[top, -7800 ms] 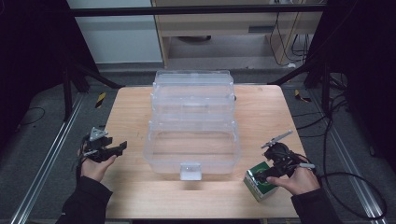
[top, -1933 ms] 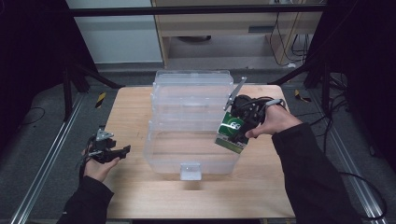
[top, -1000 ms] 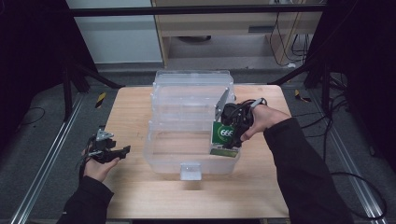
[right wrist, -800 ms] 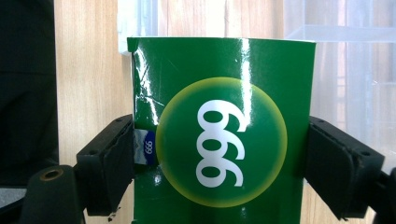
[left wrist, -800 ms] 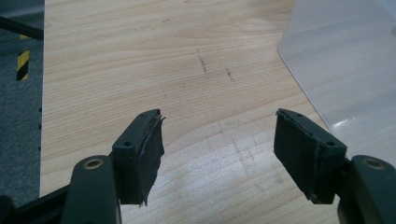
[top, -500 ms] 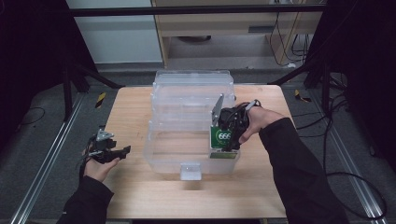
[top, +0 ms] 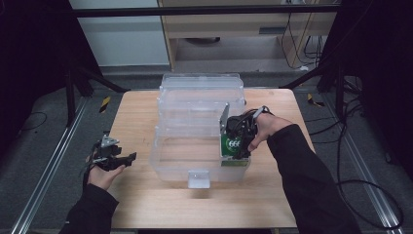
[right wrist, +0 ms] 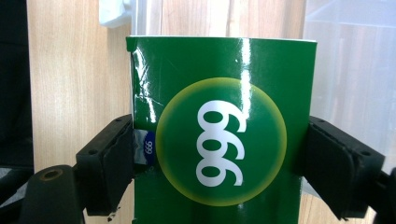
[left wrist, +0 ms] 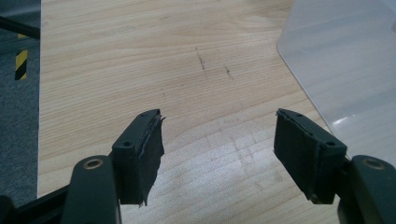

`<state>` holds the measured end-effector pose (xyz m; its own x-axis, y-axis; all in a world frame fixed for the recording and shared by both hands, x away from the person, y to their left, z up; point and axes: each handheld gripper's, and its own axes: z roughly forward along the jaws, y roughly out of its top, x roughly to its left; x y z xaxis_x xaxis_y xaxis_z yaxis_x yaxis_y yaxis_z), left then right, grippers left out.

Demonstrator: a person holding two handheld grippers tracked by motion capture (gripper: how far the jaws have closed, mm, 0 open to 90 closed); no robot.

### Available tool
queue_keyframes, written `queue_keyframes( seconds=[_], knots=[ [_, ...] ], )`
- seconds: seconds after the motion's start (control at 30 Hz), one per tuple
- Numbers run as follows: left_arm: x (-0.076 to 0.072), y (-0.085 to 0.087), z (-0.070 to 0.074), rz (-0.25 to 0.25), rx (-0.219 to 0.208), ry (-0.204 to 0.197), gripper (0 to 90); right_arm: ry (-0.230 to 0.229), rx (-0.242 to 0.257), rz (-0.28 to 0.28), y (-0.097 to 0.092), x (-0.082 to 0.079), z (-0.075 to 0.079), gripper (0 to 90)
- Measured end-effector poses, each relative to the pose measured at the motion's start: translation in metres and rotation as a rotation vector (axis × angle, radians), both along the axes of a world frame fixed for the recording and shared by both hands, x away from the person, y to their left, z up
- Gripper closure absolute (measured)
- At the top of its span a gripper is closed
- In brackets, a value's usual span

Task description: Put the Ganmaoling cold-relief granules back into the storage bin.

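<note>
High view, right gripper (top: 237, 146) downturned, gripping green box (top: 232, 146)

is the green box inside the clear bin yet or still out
Partly in: the green box, clamped in the right gripper, hangs within the clear bin walls, not released.

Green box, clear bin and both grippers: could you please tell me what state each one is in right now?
Green box: held upright, low inside the bin's right end.
Clear bin: open, lid tipped back.
Right gripper: shut on the green box.
Left gripper: open, nothing between its jaws, over the table.
</note>
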<state>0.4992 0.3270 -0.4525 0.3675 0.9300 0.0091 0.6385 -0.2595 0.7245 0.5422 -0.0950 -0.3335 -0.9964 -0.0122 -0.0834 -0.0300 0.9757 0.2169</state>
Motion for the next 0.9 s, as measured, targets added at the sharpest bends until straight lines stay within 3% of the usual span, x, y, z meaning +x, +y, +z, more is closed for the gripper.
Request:
queue_keyframes(
  seconds=[0.6, 0.73, 0.9],
  knots=[
    [0.0, 0.0, -0.001, 0.0, -0.002, 0.001, 31.9, 0.001, -0.062, -0.015, 0.009, 0.002, -0.024, 17.2],
    [0.0, -0.001, -0.001, -0.001, -0.002, 0.001, 31.9, 0.016, -0.051, -0.057, 0.009, 0.003, -0.03, 17.2],
    [0.0, -0.001, -0.002, -0.005, 0.007, 0.007, 31.9, 0.018, -0.028, -0.06, 0.006, 0.001, -0.036, 17.2]
  ],
)
